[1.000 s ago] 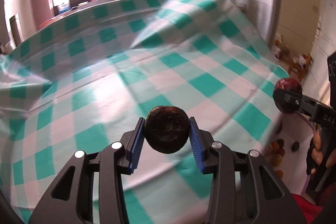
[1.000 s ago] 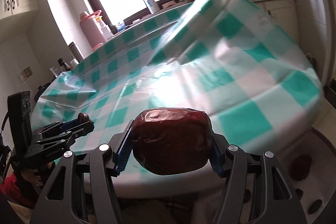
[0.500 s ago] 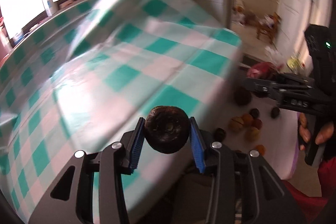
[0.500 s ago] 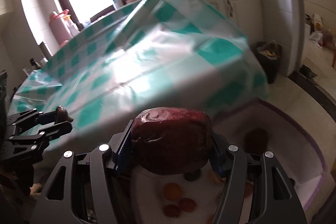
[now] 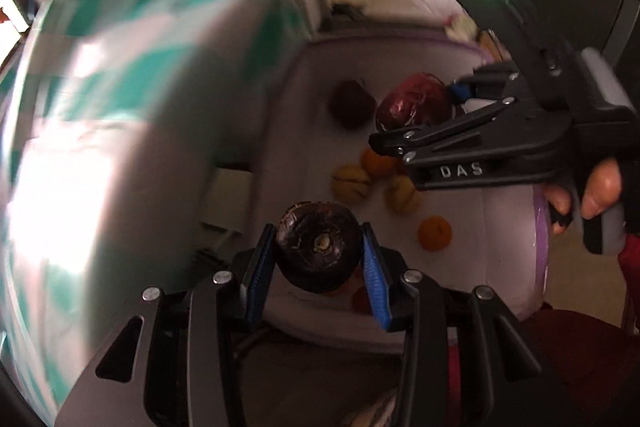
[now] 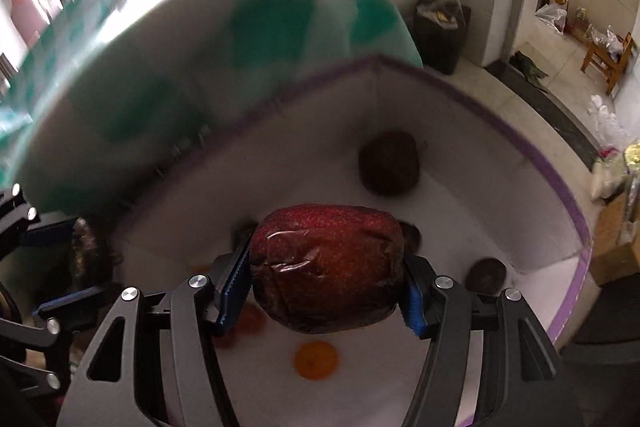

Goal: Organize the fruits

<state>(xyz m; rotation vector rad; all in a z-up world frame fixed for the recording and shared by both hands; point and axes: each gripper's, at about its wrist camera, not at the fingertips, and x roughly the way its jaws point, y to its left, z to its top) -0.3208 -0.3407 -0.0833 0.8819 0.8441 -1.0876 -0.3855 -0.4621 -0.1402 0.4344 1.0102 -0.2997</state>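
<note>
— What's each hand got?
— Left gripper [image 5: 319,253] is clamped on a dark round fruit [image 5: 318,243]; right gripper [image 6: 326,277] squeezes a wrapped red fruit [image 6: 326,269].
— Where?
— Both above the white bin [image 6: 532,187], beside the tabletop [image 5: 120,107].

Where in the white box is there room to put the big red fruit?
Bare floor lies along the purple-edged wall, between the big dark fruit and the small dark one. Under the red fruit it is crowded: the orange fruit and others.
</note>
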